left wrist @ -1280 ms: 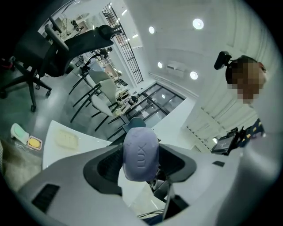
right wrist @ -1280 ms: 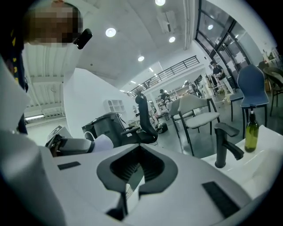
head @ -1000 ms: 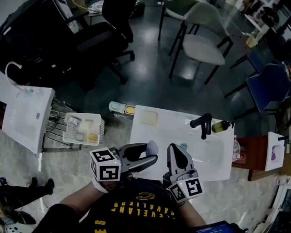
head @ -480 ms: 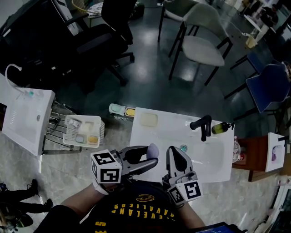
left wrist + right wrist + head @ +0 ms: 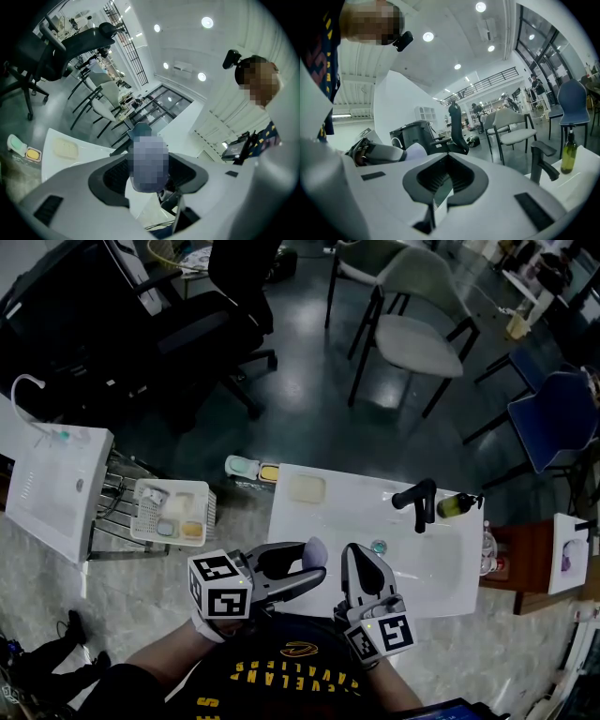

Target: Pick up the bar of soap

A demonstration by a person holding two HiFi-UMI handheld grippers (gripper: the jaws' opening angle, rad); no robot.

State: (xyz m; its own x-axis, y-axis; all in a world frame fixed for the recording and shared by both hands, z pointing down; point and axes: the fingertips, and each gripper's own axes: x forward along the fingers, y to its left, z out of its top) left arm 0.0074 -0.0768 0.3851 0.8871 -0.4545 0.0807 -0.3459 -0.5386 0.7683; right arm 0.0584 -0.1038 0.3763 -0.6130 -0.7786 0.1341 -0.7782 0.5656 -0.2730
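My left gripper (image 5: 313, 559) is low in the head view, shut on a pale purple rounded bar (image 5: 315, 547) that looks like soap. The bar hangs over the front left edge of the white sink unit (image 5: 330, 517). In the right gripper view the same purple bar (image 5: 415, 153) shows at the left gripper's tip. Right beside it, my right gripper (image 5: 361, 553) points at the basin with its jaws together and nothing between them (image 5: 440, 187). A pale yellow bar (image 5: 307, 487) lies flat on the sink's left ledge.
A black faucet (image 5: 418, 498) and a green bottle (image 5: 454, 503) stand at the sink's back. A white basket (image 5: 171, 510) with small soaps sits on the floor at the left, beside a second white unit (image 5: 52, 484). Chairs (image 5: 414, 329) stand beyond.
Both grippers have held almost still, drifting only slightly downward. The left one keeps its hold on the purple bar.
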